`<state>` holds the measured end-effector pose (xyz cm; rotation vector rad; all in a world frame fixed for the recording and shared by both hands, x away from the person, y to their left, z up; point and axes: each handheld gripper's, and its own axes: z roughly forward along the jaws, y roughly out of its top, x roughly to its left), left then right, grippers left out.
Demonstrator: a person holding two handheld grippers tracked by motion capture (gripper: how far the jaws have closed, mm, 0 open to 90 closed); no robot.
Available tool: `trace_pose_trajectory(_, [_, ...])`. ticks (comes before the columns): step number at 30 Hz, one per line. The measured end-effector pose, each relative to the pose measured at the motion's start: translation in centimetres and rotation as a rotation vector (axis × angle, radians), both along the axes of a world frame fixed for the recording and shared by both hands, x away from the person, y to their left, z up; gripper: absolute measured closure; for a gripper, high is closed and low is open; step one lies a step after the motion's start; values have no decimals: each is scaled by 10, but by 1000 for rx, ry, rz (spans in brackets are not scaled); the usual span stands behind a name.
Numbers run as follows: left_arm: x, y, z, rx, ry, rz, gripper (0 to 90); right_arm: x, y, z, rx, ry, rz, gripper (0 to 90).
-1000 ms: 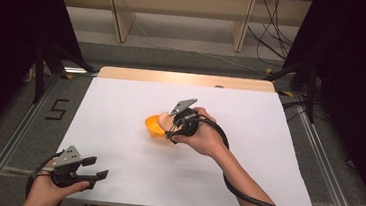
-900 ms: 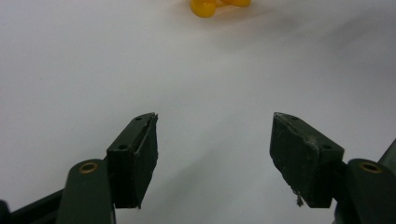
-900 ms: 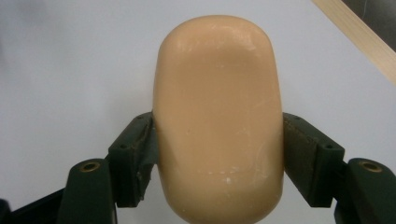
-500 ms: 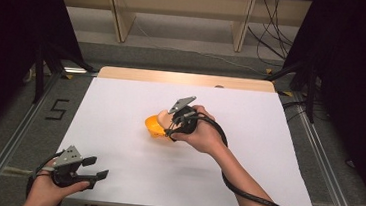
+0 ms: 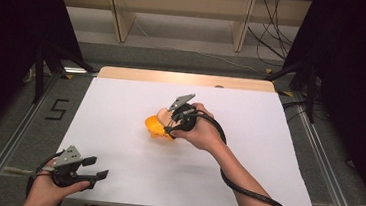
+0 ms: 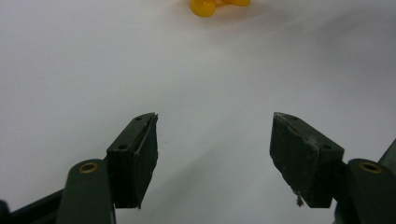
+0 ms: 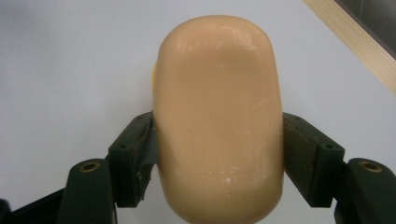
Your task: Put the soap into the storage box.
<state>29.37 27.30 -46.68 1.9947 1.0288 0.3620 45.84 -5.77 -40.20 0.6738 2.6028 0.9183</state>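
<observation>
The right gripper [image 5: 169, 126] is working near the middle of the white table [image 5: 276, 161], and its jaws are pressing on both flanks of a smooth tan oblong piece [image 7: 218, 116]. In the right gripper view that piece is running lengthwise from 6 toward 12 o'clock, straight out along the jaws, so they are squeezing its short width. In the high view the tan piece [image 5: 163, 114] is sitting against an orange-yellow toy [image 5: 155, 126], touching it at about its 1 o'clock side; whether the two are joined cannot be told. The left gripper [image 5: 95, 170] is resting at the near left edge, jaws spread wide with nothing between them. From it the toy [image 6: 203, 6] is lying toward 12 o'clock, well apart, so the right hand is clearly the nearer one.
</observation>
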Motion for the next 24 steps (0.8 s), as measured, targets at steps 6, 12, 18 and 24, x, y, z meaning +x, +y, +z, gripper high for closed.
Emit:
trace_pose_trajectory(6, [0,0,0,-4,-1,5,322,4,2,-3,5,0,-1,332])
trace_pose_trajectory(12, [0,0,0,-4,-3,4,321,8,4,-6,6,1,-5,332])
trace_pose_trajectory(18, [0,0,0,-4,-4,7,321,11,5,-8,7,5,0,332])
trace_pose_trajectory(24, [0,0,-1,-13,-11,14,321,14,6,-10,4,8,3,332])
